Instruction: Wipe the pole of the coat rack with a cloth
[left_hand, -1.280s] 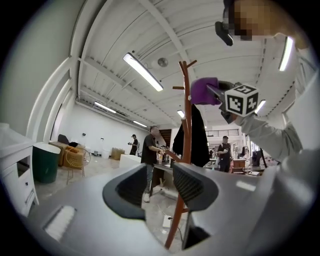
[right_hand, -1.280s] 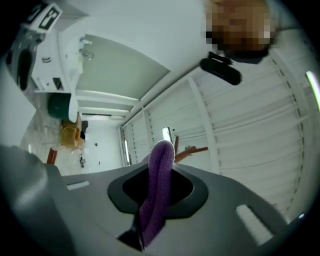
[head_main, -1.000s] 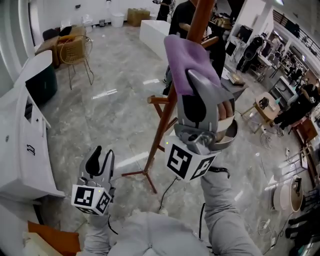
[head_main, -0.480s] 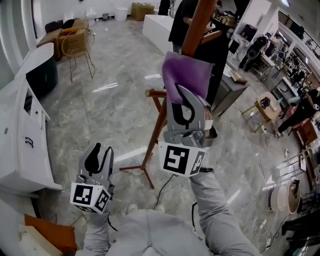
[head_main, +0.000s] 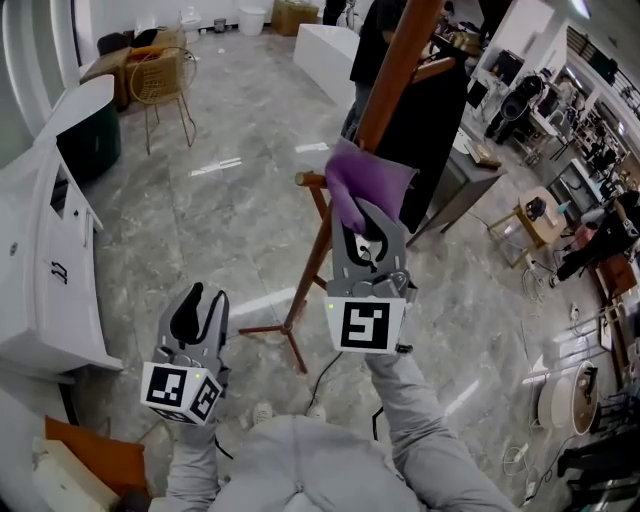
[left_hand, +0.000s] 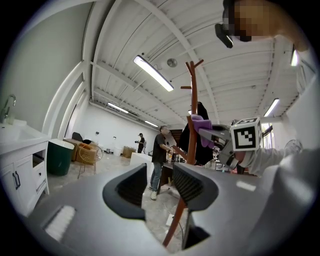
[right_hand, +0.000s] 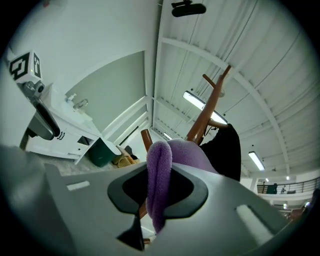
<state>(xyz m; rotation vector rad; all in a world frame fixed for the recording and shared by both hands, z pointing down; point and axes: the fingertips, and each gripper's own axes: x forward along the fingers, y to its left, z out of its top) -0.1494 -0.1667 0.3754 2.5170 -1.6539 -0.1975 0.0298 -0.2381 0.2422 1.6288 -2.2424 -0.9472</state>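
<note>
The coat rack's brown wooden pole (head_main: 392, 75) slants up through the middle of the head view. A purple cloth (head_main: 362, 178) is pressed against it, below a side peg. My right gripper (head_main: 364, 228) is shut on that cloth, whose fold (right_hand: 159, 180) fills the gap between the jaws in the right gripper view, with the pole (right_hand: 206, 117) just behind. My left gripper (head_main: 197, 312) hangs low at the left, away from the rack, open with nothing in it. From the left gripper view the pole (left_hand: 192, 135) and cloth (left_hand: 201, 124) show beyond its jaws (left_hand: 160, 186).
A black garment (head_main: 432, 110) hangs on the rack's far side. The rack's splayed legs (head_main: 282, 335) stand on the marble floor with a cable beside them. A white counter (head_main: 50, 250) runs along the left. A wicker chair (head_main: 160, 85) and people stand farther back.
My right gripper has slid the purple cloth down the pole, from near the upper pegs to below the side peg. The left gripper has stayed where it was.
</note>
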